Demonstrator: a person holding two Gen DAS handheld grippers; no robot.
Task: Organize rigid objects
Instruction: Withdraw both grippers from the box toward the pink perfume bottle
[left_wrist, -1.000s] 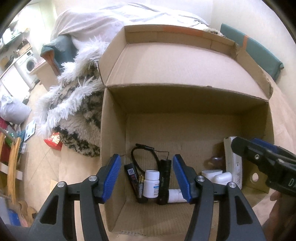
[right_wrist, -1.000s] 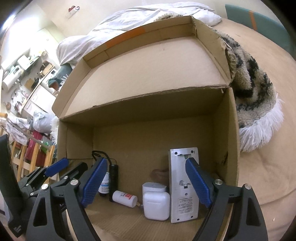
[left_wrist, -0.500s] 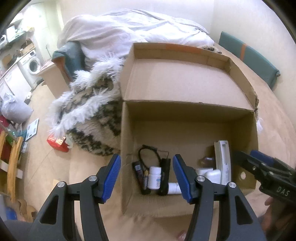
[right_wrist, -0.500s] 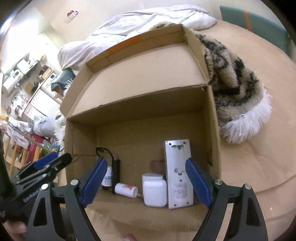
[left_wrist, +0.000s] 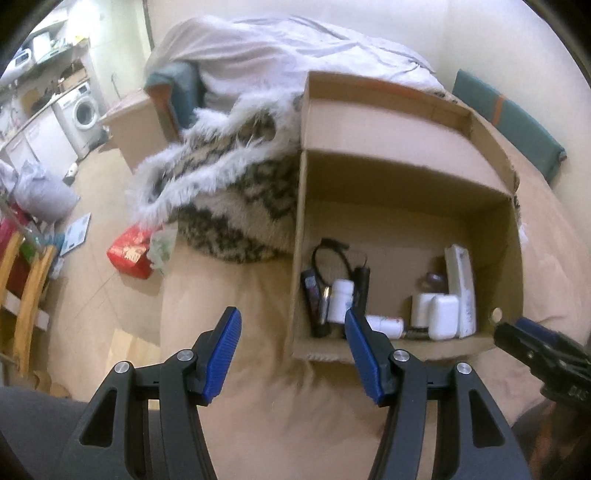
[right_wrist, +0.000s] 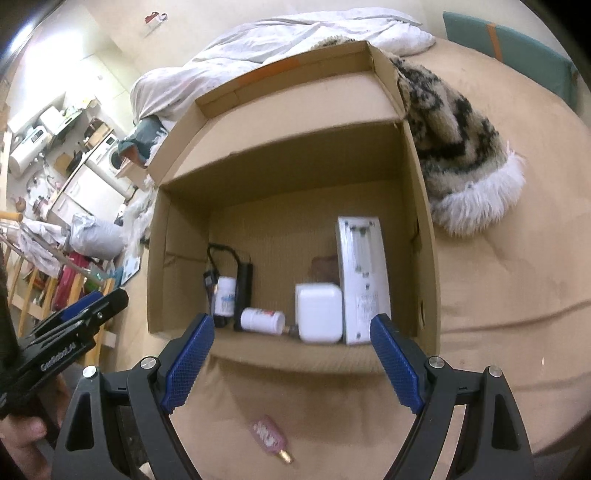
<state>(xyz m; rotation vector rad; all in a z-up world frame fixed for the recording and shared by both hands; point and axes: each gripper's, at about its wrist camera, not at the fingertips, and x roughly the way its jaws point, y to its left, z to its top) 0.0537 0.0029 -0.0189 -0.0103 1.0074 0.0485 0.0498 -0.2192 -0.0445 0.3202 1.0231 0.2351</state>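
An open cardboard box (left_wrist: 406, 192) (right_wrist: 295, 158) stands on a tan bed. Lined along its near wall are a black flashlight (right_wrist: 243, 288), an upright white pill bottle (left_wrist: 341, 301) (right_wrist: 224, 297), a lying white bottle (right_wrist: 263, 320), a white case (right_wrist: 319, 312) (left_wrist: 443, 317) and a tall white device (right_wrist: 362, 277) (left_wrist: 461, 288). A small pink object (right_wrist: 269, 435) lies on the bed outside the box, between my right gripper's fingers. My left gripper (left_wrist: 293, 354) is open and empty before the box's near left corner. My right gripper (right_wrist: 291, 365) is open and empty before the box.
A fluffy patterned blanket (left_wrist: 229, 192) (right_wrist: 461, 147) lies against the box. A white duvet (left_wrist: 280, 55) is heaped behind. A red packet (left_wrist: 129, 251) lies on the floor at left. A teal cushion (left_wrist: 509, 122) lines the wall.
Both grippers have pulled back and up out of the box, which now looks smaller. The pink object has come into the right wrist view. Both stay open and empty.
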